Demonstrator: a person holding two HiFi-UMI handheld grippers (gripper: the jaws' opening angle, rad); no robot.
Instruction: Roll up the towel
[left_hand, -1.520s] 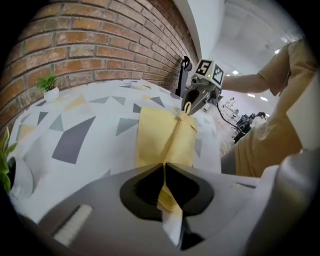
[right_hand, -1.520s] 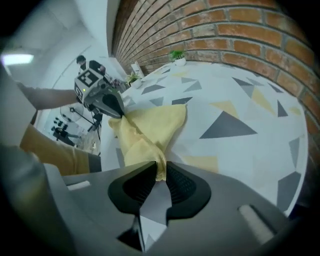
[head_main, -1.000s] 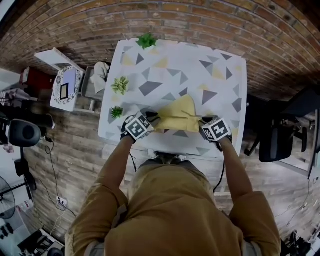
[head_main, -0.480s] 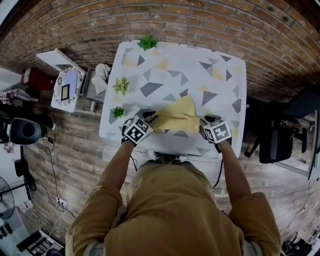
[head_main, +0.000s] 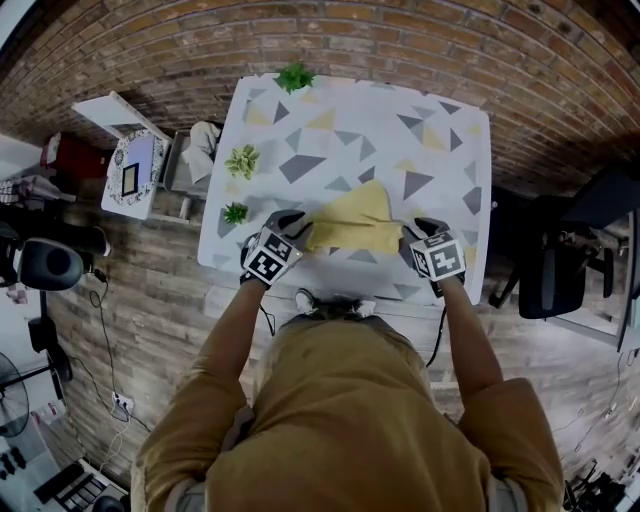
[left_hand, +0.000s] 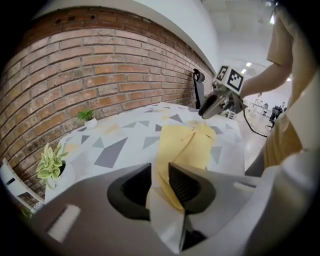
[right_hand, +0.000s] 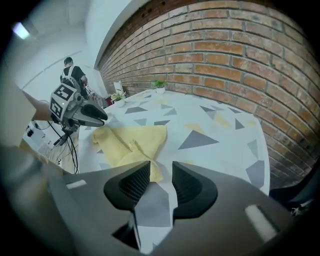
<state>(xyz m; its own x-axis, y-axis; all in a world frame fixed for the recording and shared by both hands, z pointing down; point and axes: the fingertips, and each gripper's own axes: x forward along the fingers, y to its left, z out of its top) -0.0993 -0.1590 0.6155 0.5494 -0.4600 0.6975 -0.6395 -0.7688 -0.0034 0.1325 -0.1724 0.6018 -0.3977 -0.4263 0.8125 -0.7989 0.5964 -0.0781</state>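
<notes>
A yellow towel (head_main: 355, 222) lies loosely folded near the front edge of the white table (head_main: 330, 120) with grey and yellow triangles. My left gripper (head_main: 298, 230) is at the towel's near left corner and my right gripper (head_main: 412, 232) at its near right corner. In the left gripper view the left gripper (left_hand: 159, 172) is opening; a thin edge of the towel (left_hand: 185, 145) runs into the gap beside one pad. In the right gripper view the right gripper (right_hand: 161, 170) is opening too. The corner of the towel (right_hand: 132, 140) lies at its left jaw tip, and bare table shows in the gap.
Three small potted plants (head_main: 294, 78) (head_main: 241, 160) (head_main: 234, 213) stand along the table's back and left side. A brick wall runs behind the table. A white side stand (head_main: 130, 165) is at the left and a dark office chair (head_main: 560, 270) at the right.
Both grippers have risen a little over the towel's near corners. The towel keeps much the same shape and place.
</notes>
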